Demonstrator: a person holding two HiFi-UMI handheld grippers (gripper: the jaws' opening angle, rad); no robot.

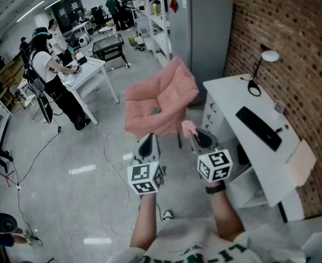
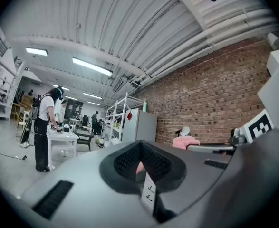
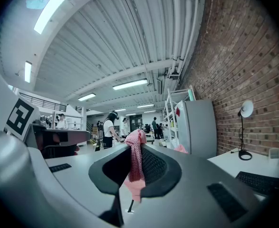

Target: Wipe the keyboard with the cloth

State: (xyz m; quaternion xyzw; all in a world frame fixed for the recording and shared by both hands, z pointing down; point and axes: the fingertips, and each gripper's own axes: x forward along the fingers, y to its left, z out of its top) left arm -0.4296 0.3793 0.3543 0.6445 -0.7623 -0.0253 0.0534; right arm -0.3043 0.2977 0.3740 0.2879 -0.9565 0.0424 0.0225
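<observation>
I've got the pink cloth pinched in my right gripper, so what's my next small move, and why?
Probably swing the right gripper to the right and down toward the keyboard. Its jaws are shut on the cloth, but it hangs over the floor, and the keyboard lies well apart from it on the white desk to the right.

Pink cloth (image 3: 136, 155) in right tongs (image 3: 135, 170), black keyboard (image 1: 258, 127) on white desk (image 1: 231, 93)

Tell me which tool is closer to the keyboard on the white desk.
Right. The right tool, holding the pink cloth, hangs in the air left of the desk, short of the keyboard. The left tool sits farther left, beyond it.
</observation>
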